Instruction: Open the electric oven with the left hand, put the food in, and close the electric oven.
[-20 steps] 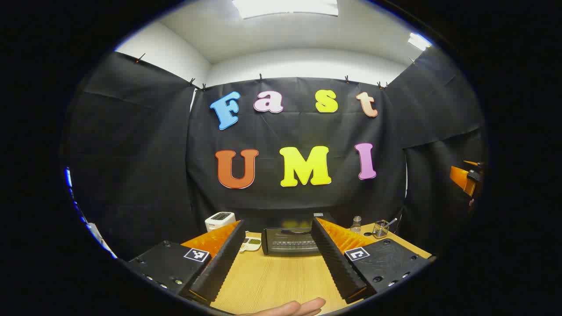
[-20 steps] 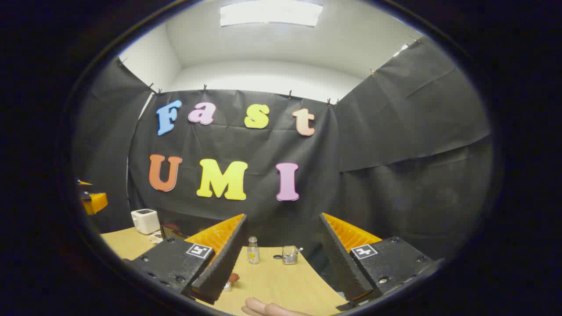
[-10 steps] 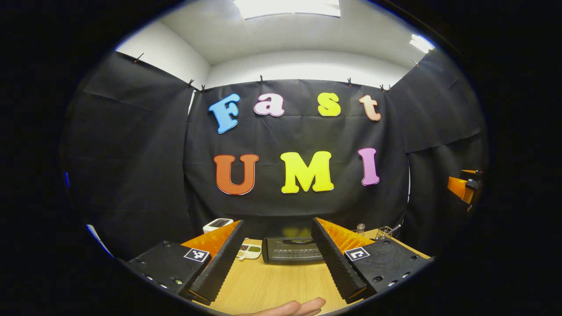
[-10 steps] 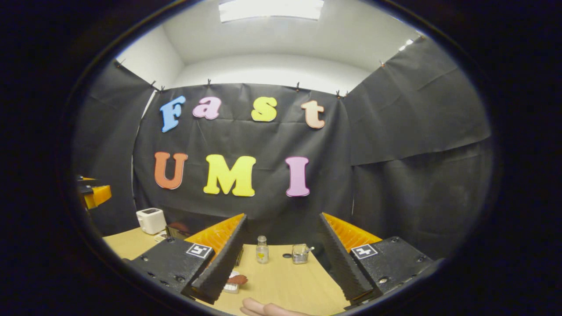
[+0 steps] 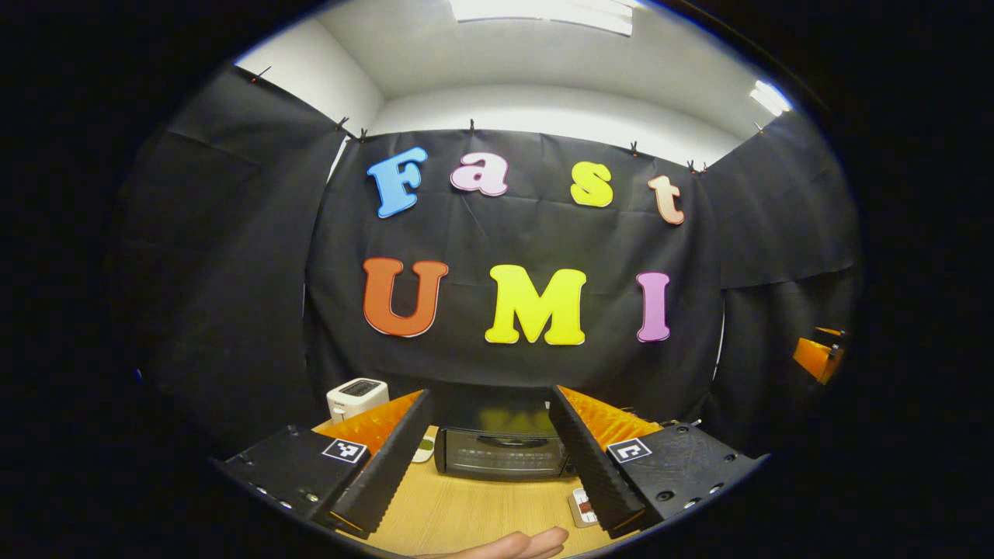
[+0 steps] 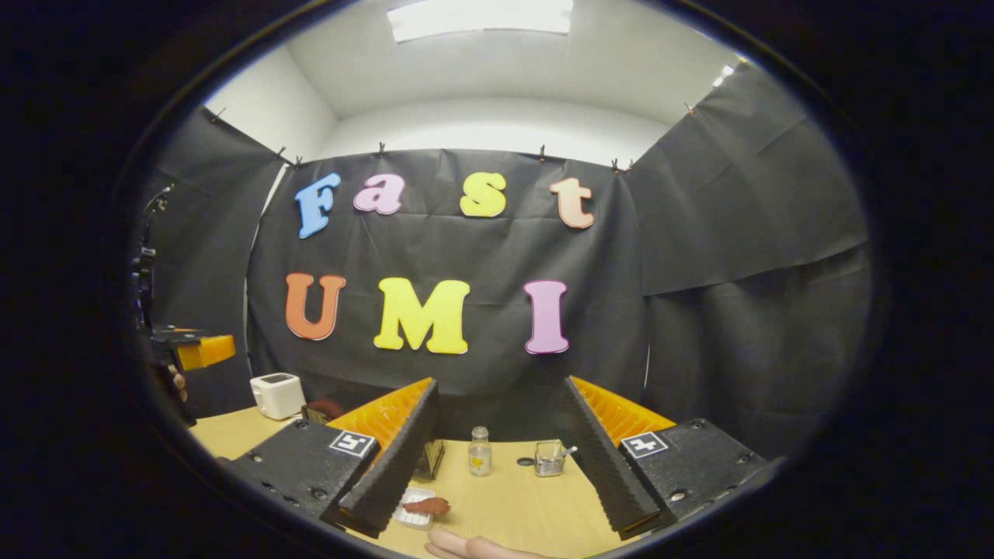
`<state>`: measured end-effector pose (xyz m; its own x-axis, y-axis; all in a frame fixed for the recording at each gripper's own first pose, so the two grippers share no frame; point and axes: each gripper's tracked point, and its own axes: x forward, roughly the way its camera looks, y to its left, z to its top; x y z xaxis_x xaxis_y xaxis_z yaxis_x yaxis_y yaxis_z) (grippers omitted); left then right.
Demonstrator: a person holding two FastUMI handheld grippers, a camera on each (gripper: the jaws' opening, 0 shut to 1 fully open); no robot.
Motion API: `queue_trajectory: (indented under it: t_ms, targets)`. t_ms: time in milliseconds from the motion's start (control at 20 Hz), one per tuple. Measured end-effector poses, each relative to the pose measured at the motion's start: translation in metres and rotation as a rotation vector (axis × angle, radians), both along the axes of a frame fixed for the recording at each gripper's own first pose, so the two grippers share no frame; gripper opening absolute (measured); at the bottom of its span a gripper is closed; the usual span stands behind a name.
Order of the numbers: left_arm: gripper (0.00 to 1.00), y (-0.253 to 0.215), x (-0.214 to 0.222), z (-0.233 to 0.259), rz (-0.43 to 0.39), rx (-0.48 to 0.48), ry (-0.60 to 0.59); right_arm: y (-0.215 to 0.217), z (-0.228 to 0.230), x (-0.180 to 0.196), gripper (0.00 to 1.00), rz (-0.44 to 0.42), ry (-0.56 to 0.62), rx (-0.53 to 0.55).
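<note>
So the electric oven (image 5: 501, 453) sits toward the far edge of the tabletop (image 5: 466, 512), right up against the black cloth wall, and its door looks shut: a dark glass front with a bar handle running across the top of it, everything flush. From where things stand this is the very start of the job, the approach before the door gets opened. The left gripper (image 5: 489, 458) is lined up on the oven with its fingers spread wide and nothing between them, well short of the handle. I'd say the next move calls for bringing it forward and level with that handle, closing on the bar, and then pulling it down and out. The food (image 6: 426, 506), a small reddish-brown piece, lies on a little white tray (image 6: 407, 518) near the front edge of the tabletop, just beside the left finger of the right gripper (image 6: 497, 458), which also hangs with its fingers apart and empty. Farther out, a white toaster (image 5: 356, 397) stands at the far left of the tabletop, and a small glass bottle (image 6: 480, 452) and a glass cup (image 6: 549, 458) sit by the back edge on the right.
</note>
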<state>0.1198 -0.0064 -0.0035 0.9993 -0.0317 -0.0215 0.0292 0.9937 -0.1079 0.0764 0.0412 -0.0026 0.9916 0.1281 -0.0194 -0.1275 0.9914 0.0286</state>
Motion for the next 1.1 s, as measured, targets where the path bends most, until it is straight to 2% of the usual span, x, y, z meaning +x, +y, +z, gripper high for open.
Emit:
queue_trajectory:
  t_ms: [400, 700, 850, 1000, 1100]
  targets:
    - [0.95, -0.042, 0.102, -0.092, -0.106, 0.057, 0.258, -0.018, -0.008, 0.025, 0.99, 0.002, 0.004, 0.007]
    - [0.95, -0.058, 0.171, -0.169, -0.103, 0.06, 0.441, -0.041, -0.023, 0.036, 1.0, -0.014, 0.025, -0.003]
    - [0.96, -0.059, 0.201, -0.195, -0.088, 0.073, 0.469, -0.057, -0.032, 0.043, 1.0, -0.034, 0.039, -0.008]
    - [0.96, -0.072, 0.217, -0.215, -0.131, 0.078, 0.491, -0.072, -0.037, 0.048, 1.0, -0.057, 0.049, 0.009]
    - [0.95, -0.07, 0.225, -0.226, -0.121, 0.132, 0.5, -0.078, -0.036, 0.049, 1.0, -0.065, 0.039, 0.028]
